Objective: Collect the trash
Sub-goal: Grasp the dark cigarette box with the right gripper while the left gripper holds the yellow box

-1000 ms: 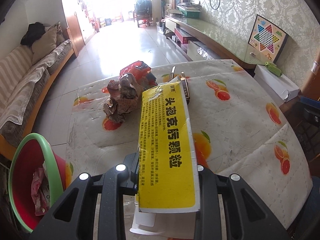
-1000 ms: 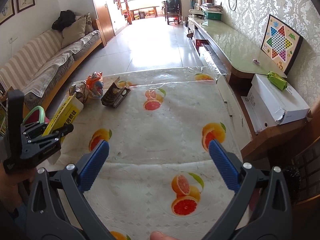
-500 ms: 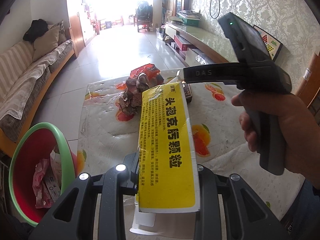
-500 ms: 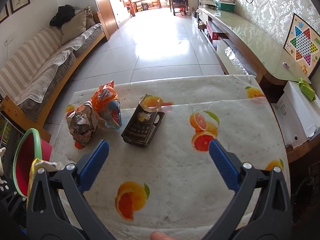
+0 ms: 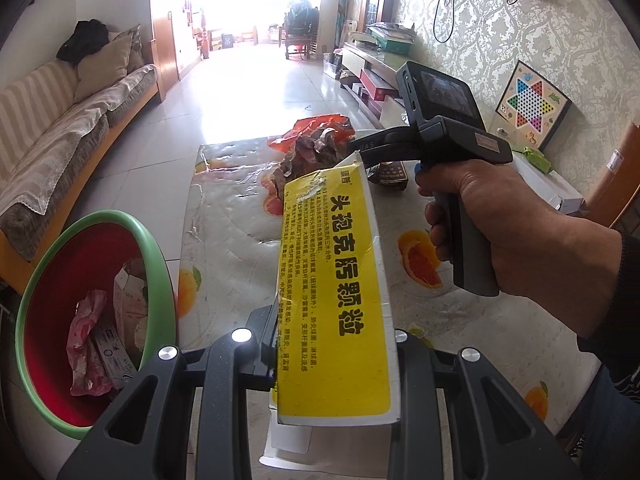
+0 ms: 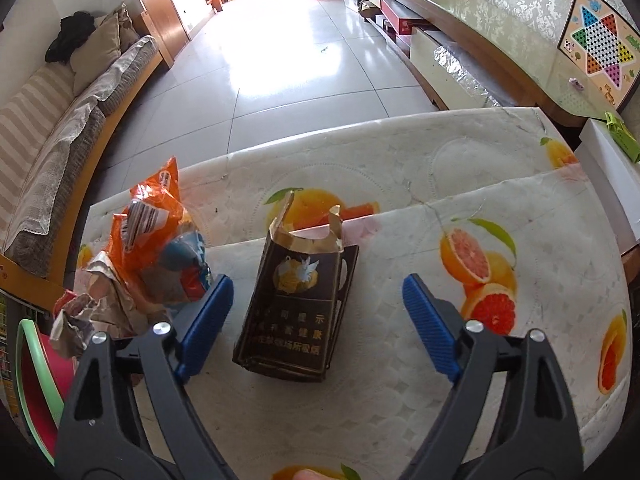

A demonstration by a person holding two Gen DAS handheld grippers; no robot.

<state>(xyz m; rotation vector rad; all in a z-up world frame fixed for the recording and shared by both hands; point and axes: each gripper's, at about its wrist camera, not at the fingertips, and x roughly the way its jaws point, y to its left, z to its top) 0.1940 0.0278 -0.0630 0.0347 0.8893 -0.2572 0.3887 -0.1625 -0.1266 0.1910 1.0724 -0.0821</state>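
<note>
1. Two pairs of tongs work: the left tongs [image 5: 336, 344] clamp a yellow carton [image 5: 334, 280] near the green bin [image 5: 156, 256].
2. The right tongs [image 6: 316, 320] are closing around a torn dark box [image 6: 296, 312] lying on the surface [image 6: 440, 200], pads not yet touching.
3. That box looks light and crushable; grip its long sides gently.

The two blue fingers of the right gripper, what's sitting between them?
In the right wrist view, a torn dark box lies on the table between the right gripper's closing blue fingers. The pads do not touch it yet.
</note>
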